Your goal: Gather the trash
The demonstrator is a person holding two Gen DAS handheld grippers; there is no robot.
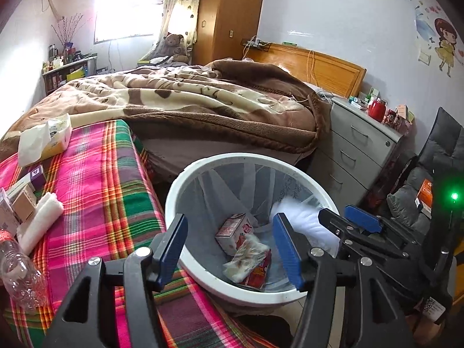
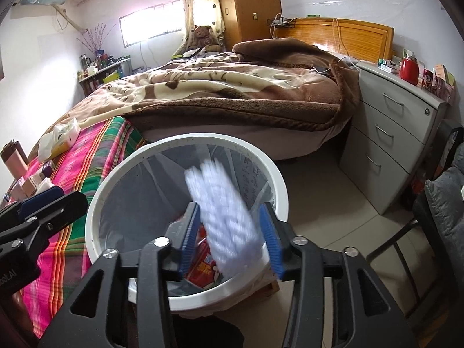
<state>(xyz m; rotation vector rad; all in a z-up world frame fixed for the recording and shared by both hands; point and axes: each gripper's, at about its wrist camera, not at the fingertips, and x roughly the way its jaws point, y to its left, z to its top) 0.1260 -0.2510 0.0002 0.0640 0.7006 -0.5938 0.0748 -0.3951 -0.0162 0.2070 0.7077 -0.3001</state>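
Trash bin [image 2: 95, 203] beneath both grippers; white wad [image 2: 226, 217] blurred between right fingers [image 2: 190, 232], left fingers [image 1: 171, 246] spread.

The white trash bin [image 2: 278, 179] mouth lies open above; the plaid-covered desk [image 2: 87, 156] crowds its left, bare floor [image 2: 319, 179] right.

**Black frames, blue pads**

The left gripper [image 1: 230, 249] is a black plastic frame with triangular cut-outs and round silver screw heads at its joints. Its fingers [image 1: 285, 249] carry flat blue ribbed pads. The right gripper [image 2: 229, 237] is built the same, black with silver screws and blue pads. A QR sticker and a green light show on its body in the left wrist view.
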